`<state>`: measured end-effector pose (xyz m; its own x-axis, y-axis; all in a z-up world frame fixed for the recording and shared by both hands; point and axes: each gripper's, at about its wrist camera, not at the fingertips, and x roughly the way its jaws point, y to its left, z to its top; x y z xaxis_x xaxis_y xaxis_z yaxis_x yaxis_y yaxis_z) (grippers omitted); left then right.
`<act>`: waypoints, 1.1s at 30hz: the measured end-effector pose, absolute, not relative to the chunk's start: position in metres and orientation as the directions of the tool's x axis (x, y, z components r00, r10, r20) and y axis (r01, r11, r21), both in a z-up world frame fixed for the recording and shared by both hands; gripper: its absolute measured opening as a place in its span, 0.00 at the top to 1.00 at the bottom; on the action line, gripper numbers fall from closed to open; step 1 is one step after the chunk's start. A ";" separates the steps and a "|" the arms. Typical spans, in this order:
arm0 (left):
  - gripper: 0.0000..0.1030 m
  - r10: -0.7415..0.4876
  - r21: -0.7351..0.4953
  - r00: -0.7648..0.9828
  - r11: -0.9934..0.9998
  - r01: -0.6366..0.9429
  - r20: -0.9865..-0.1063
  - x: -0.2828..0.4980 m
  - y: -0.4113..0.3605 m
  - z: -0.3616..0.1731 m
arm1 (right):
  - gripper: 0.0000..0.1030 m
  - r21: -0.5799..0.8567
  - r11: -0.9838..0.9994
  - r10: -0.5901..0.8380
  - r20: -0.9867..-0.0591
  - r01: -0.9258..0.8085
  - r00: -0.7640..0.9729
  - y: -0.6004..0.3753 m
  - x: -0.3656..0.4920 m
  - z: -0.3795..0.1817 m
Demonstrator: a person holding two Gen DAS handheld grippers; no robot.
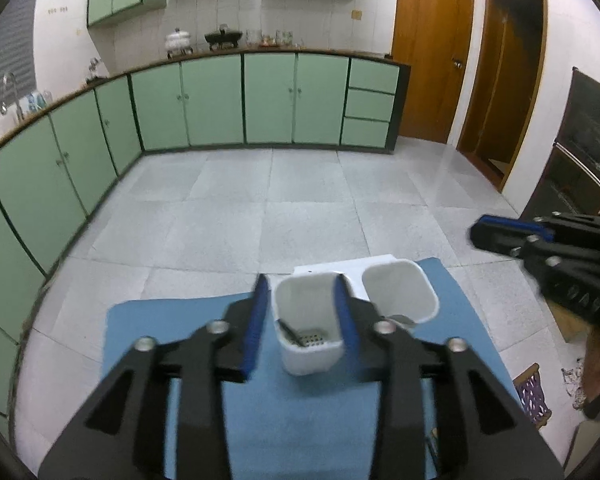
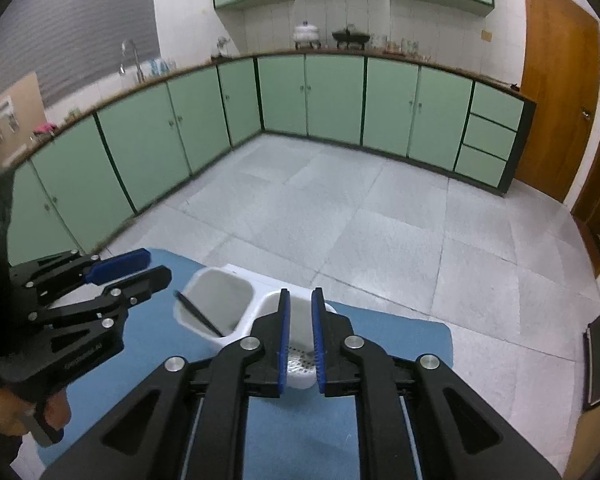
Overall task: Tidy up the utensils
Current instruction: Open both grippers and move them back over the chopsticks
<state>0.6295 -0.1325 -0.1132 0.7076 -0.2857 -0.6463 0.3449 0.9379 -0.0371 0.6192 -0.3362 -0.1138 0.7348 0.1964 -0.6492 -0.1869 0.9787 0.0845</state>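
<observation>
Two white utensil cups (image 1: pixel 356 304) sit on a blue mat (image 1: pixel 148 328). The left gripper (image 1: pixel 300 316) hovers at 6 o'clock, jaws apart and empty. The right gripper (image 2: pixel 300 336), jaws apart, holds nothing. A dark utensil (image 2: pixel 200 314), possibly a chopstick, leans in one cup. The sorting step looks nearly finished; next comes finding remaining utensils.

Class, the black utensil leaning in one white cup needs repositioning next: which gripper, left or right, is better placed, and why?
Probably left. The left gripper is open with that cup framed between its fingers; the utensil leans inside. The right gripper faces the other cup.
</observation>
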 end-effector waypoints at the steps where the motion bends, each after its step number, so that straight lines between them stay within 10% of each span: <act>1: 0.61 -0.290 -0.038 0.714 0.937 0.347 -0.637 0.619 -0.127 -0.106 | 0.88 0.081 0.979 0.196 -0.624 -0.187 0.756 -0.341 0.595 -0.105; 11: 0.36 -0.257 -0.050 0.783 0.959 0.279 -0.566 0.411 -0.031 -0.100 | 0.67 0.107 0.983 0.185 -0.534 -0.151 0.825 -0.345 0.361 -0.134; 33: 0.44 -0.158 -0.055 0.656 0.983 0.176 -0.738 0.259 -0.030 -0.261 | 0.71 0.136 0.988 0.147 -0.683 -0.073 0.716 -0.248 0.243 -0.302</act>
<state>0.2593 -0.0298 -0.2606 0.6562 -0.1583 -0.7378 0.1758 0.9829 -0.0545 0.2433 -0.2476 -0.3016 0.7159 0.1465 -0.6826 -0.0727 0.9881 0.1359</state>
